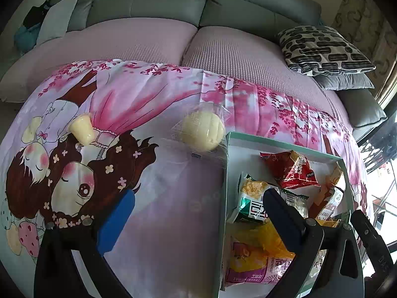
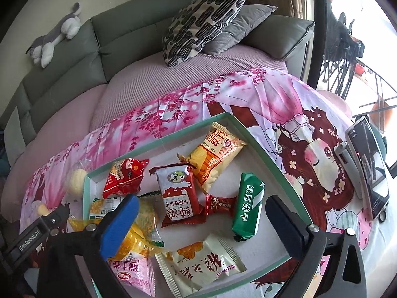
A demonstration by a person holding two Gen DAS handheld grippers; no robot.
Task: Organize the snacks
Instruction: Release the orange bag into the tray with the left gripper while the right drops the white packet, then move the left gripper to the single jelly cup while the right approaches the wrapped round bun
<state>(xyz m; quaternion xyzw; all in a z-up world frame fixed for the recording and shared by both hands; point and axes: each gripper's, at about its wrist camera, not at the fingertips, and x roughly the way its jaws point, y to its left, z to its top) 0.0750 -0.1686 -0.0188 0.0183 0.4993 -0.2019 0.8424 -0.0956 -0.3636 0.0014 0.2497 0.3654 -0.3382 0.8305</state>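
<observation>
While most snacks sit in the box, your wrapped bun and jelly cup remain outside. Both grippers' fingers spread wide, holding nothing.

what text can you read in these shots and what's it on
"GenRobot.AI": left gripper body, right wrist view
"绿豆饼干": green packet
"20251103013": orange-and-cream packet
"nico": red packet, left wrist view
Other wrappers' print and the phone screen are too distorted or small to read.

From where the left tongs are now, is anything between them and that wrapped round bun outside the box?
Nothing visible does. The left tongs stand open over bare printed cloth, and the wrapped bun lies ahead, against the box corner.
</observation>
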